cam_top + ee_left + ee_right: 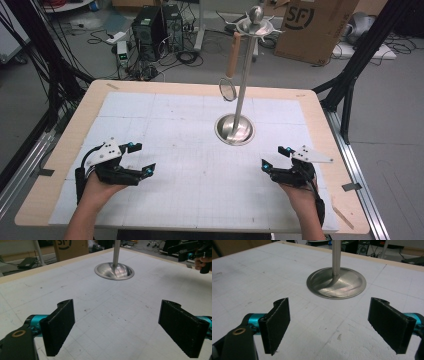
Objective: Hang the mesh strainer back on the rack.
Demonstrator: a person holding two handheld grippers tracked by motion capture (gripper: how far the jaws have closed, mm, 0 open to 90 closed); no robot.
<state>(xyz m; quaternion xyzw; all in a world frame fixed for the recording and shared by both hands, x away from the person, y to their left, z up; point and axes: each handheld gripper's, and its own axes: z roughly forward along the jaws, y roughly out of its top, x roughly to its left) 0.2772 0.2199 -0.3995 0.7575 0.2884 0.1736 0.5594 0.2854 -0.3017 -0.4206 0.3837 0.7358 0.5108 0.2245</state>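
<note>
A steel utensil stand (244,75) rises from a round base (234,129) at the table's middle back. From its top ring hangs a wooden-handled strainer (229,75). My left gripper (142,158) rests low at the front left, open, nothing between its pads (58,326). At the front right my right gripper (274,157) is likewise open, its pads (275,326) wide apart and empty. Both point toward the stand base (114,270) (336,282). The right gripper (197,257) also appears far off in the left gripper view.
A white gridded mat (200,165) covers the wooden table (320,115). Black frame posts (350,75) stand at both sides. Computers, cables and a cardboard box (312,27) lie on the floor behind.
</note>
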